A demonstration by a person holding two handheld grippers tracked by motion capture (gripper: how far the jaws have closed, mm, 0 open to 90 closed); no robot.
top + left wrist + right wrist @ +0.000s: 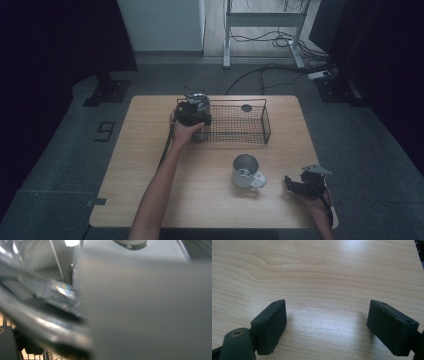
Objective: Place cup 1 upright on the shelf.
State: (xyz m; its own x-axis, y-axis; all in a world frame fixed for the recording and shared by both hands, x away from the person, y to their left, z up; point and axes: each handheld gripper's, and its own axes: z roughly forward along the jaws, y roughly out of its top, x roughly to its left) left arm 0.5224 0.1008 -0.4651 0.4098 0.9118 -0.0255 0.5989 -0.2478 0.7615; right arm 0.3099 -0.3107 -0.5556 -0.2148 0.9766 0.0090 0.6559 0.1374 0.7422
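My left gripper [196, 107] reaches over the left end of a black wire basket [235, 140] at the far side of the wooden table [145, 170]. It appears shut on a shiny metal cup [199, 100] at its tip. In the left gripper view the metal cup [57, 315] sits blurred right against the camera and hides the pads. A steel mug [245, 171] with a handle stands upright in the middle of the table. To the right of the mug, my right gripper [291, 182] rests low by the table's near right corner. Its jaws [327, 325] stand open over bare wood.
A small dark round object [246, 107] lies at the back of the basket. The table's edges drop to a grey floor; cables [280, 65] and a metal stand [227, 45] lie beyond the far edge.
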